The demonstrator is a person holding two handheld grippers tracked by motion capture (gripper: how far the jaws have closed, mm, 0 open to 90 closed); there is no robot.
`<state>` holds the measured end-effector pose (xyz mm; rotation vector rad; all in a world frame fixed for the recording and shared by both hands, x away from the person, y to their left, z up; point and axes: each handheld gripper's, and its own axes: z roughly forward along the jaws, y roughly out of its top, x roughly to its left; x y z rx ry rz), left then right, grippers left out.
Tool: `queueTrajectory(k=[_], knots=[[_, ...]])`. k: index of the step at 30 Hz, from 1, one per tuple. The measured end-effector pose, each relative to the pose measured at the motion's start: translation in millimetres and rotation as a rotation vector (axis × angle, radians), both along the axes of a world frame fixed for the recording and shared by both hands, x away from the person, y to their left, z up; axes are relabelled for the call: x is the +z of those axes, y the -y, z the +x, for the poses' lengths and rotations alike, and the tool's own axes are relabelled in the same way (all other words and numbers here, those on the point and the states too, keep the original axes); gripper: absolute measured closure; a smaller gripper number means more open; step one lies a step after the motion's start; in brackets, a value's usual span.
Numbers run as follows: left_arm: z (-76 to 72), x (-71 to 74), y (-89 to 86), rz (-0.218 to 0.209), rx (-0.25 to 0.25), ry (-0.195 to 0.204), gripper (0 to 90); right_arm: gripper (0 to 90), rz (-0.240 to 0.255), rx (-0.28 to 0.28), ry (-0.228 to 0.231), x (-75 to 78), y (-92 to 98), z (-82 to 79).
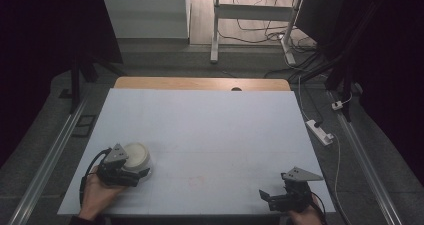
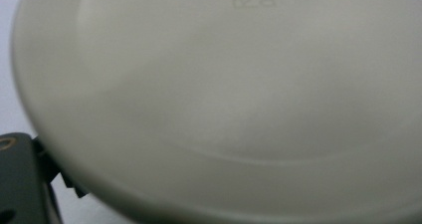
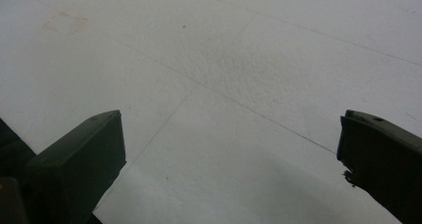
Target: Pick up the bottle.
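High view: a white table (image 1: pixel 210 135) with a wooden far edge carries a single off-white round bowl (image 1: pixel 137 155), which sits near the table's front left corner. The left gripper (image 1: pixel 131 175) lies against the bowl's near side, its grey three-cornered plate just beside the rim, and the left hand (image 1: pixel 97 195) grips it from behind. Whether its jaws press the bowl cannot be told from this height. The right gripper (image 1: pixel 272 199) rests near the table's front right corner, well apart from the bowl, with the right hand (image 1: pixel 302 216) at the table's front edge. A faint red square mark (image 1: pixel 196 182) lies on the table between the two grippers.

Left gripper view: the bowl (image 2: pixel 239 104) appears at very close range, its pale surface bearing faint moulded lettering near the top. One dark jaw shows at the lower left, touching or just under the bowl's edge; the other jaw is hidden, so the grip cannot be judged.

Right gripper view: the right gripper (image 3: pixel 231 149) has its jaws spread wide, released, holding nothing, over bare table (image 3: pixel 239 69). The red square mark (image 3: pixel 64 22) lies far off at upper left.
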<state>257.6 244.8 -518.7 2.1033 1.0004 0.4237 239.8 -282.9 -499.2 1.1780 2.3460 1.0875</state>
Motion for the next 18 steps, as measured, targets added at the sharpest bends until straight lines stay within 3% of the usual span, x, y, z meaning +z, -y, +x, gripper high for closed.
queueTrajectory(k=[18], knots=[[1.8,5.6,4.1,0.011,0.04,-0.045,7.2,0.0,-0.003,0.004,0.001,0.0,-0.5,-0.2]])
